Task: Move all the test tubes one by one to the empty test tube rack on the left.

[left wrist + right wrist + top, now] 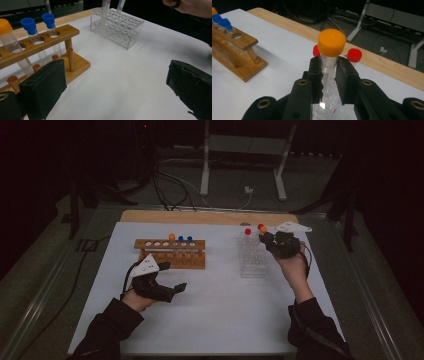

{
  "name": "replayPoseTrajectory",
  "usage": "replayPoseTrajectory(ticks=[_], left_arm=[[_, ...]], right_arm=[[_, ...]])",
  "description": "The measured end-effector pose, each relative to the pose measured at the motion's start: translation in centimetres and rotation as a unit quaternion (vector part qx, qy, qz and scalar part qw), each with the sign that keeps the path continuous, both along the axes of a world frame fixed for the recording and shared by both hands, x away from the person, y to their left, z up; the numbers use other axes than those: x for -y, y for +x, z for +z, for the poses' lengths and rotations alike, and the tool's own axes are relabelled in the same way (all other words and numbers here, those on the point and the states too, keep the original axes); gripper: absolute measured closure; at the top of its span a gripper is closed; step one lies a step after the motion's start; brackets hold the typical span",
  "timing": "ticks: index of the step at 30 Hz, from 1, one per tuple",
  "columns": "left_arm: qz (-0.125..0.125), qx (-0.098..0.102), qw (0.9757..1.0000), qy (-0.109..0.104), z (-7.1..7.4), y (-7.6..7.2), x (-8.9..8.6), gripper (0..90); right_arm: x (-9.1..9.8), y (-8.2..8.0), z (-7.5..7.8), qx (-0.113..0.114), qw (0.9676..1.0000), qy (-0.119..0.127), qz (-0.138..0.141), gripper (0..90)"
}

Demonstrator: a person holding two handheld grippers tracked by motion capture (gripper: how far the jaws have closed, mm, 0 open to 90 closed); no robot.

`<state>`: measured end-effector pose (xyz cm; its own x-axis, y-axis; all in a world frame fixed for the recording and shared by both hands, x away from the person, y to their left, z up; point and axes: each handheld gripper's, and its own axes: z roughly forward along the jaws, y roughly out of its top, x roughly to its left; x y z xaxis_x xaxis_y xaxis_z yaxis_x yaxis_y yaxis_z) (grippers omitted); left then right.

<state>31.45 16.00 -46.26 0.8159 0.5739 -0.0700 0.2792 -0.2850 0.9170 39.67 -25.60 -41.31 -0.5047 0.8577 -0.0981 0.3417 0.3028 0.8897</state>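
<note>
The right hand-held gripper clamps an orange-capped tube upright above the clear rack, seemingly for slotting beside two red-capped tubes. The left hand-held gripper idles spread wide, left of that rack, near the wooden rack.

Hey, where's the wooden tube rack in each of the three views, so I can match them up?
High view: the wooden rack stands left of centre on the white sheet, just beyond the left gripper.
Left gripper view: at the left edge, holding one orange-capped and two blue-capped tubes.
Right gripper view: at the far left.
Shared landmark: the blue caps.
</note>
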Motion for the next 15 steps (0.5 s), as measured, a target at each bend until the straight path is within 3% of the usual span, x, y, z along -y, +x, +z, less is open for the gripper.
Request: replayPoseTrajectory(ticks=[8, 15], left_arm=[[-0.009, -0.003, 1.0, -0.002, 0.4, -0.1, 0.2, 3.5], [-0.022, -0.003, 0.9997, 0.004, 0.9, -0.2, 0.7, 3.5]], right_arm=[[-1.0, -2.1, 1.0, 0.01, 0.9995, -0.001, 0.029, 75.4], [-2.4, -3.6, 0.6, 0.005, 0.9982, -0.001, 0.06, 75.4]])
